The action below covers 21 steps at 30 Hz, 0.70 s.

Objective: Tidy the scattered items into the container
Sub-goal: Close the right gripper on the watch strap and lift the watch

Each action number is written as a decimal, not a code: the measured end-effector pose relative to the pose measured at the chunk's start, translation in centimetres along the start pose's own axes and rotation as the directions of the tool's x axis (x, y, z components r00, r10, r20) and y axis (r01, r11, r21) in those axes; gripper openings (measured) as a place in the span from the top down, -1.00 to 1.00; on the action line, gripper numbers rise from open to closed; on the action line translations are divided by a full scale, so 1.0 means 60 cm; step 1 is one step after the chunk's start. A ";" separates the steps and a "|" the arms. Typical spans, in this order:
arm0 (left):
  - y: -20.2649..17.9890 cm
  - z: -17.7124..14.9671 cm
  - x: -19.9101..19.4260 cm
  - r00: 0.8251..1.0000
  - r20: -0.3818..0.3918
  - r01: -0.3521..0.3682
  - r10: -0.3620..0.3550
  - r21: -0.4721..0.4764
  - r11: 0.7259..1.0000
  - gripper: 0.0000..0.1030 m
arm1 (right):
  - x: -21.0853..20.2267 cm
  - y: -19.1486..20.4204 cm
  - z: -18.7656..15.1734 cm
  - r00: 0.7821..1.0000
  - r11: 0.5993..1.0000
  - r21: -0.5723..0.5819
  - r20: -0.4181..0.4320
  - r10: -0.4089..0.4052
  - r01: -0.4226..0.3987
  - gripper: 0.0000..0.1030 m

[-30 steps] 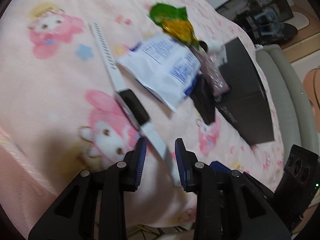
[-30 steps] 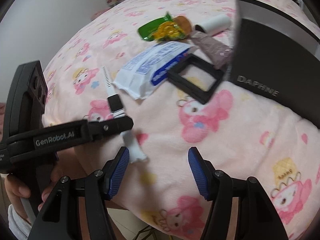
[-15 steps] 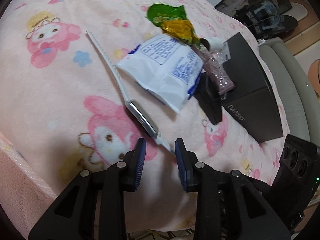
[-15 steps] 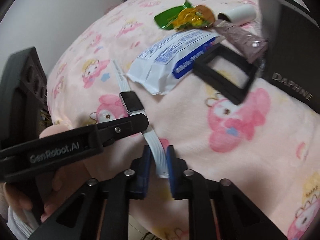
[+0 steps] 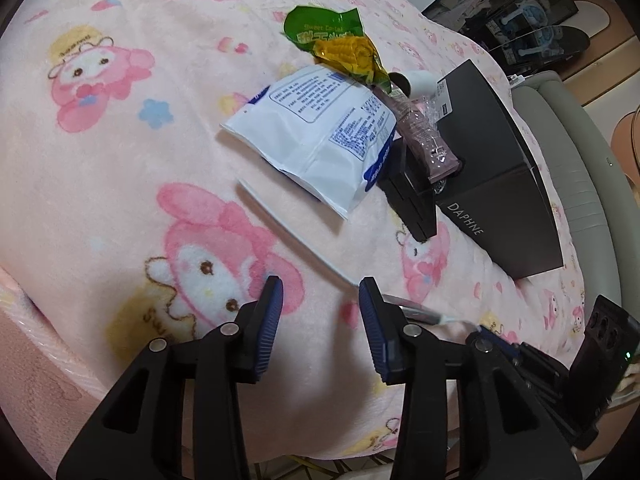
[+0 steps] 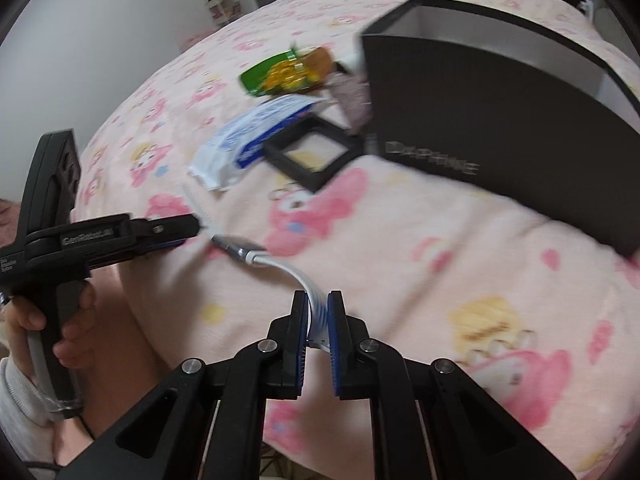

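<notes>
A smartwatch (image 6: 237,246) with a white strap lies stretched over the pink blanket. My right gripper (image 6: 318,314) is shut on one end of the strap, which lifts off the blanket. In the left wrist view the strap (image 5: 296,236) runs past my open left gripper (image 5: 320,296), which has nothing between its fingers; the watch body (image 5: 404,305) shows just right of it. The open black box marked DAPHNE (image 6: 500,132) stands ahead on the right. A white-and-blue packet (image 5: 316,136), a green snack bag (image 5: 332,40), a purple packet (image 5: 420,132) and a black square frame (image 6: 316,152) lie beside the box.
A small white roll (image 5: 420,82) sits behind the purple packet. A hand (image 6: 24,316) holds the left gripper's handle at the blanket's near edge. A grey padded seat (image 5: 576,168) lies beyond the box (image 5: 492,168). Bare blanket (image 6: 440,280) stretches between my right gripper and the box.
My right gripper closed on the strap end and pulled the watch to the right. My left gripper, which was narrow around the strap, has opened wide and let it go.
</notes>
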<state>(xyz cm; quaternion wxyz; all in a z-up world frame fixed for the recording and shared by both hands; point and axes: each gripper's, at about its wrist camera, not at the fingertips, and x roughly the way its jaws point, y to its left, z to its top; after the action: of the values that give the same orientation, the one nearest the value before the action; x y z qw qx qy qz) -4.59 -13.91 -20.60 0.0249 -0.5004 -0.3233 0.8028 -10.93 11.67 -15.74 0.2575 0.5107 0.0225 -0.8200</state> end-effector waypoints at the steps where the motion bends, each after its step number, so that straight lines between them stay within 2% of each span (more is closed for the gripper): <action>1: 0.000 0.000 0.001 1.000 -0.008 0.019 -0.019 -0.005 1.000 0.22 | -0.004 -0.010 0.001 1.000 1.000 0.010 0.003 -0.018 0.018 0.85; 3: -0.002 -0.002 0.005 0.998 -0.027 0.061 -0.062 -0.018 0.998 0.22 | -0.013 -0.027 0.003 0.999 0.999 0.023 0.004 -0.041 0.041 0.83; 8: -0.011 -0.004 0.012 0.993 -0.047 0.110 -0.112 -0.036 0.993 0.22 | -0.052 -0.059 0.011 0.995 0.994 0.102 0.089 0.034 -0.043 0.74; 10: -0.018 -0.006 0.019 0.994 -0.052 0.094 -0.096 -0.033 0.995 0.22 | -0.057 -0.064 0.013 0.994 0.992 0.122 0.100 0.032 -0.044 0.73; 13: -0.028 -0.008 0.030 0.997 -0.047 0.058 -0.060 -0.034 0.998 0.22 | -0.044 -0.050 0.008 0.995 0.990 0.112 0.061 0.081 -0.087 0.73; 16: -0.029 -0.008 0.039 0.998 -0.036 0.051 -0.053 -0.058 0.997 0.20 | -0.010 -0.027 -0.005 0.991 0.986 0.110 -0.026 0.131 -0.128 0.73; 19: -0.027 -0.007 0.040 0.998 -0.031 0.048 -0.050 -0.057 0.997 0.18 | 0.027 -0.011 -0.022 0.977 0.978 0.134 -0.124 0.174 -0.158 0.73; 21: -0.025 -0.006 0.041 0.998 -0.028 0.046 -0.048 -0.056 0.997 0.18 | 0.038 -0.007 -0.027 0.972 0.974 0.150 -0.142 0.190 -0.168 0.73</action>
<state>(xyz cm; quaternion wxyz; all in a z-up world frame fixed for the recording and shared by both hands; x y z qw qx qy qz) -5.96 -11.64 -21.80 0.0345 -0.5048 -0.3567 0.7853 -10.58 11.62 -18.56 0.2922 0.5895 -0.0602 -0.7507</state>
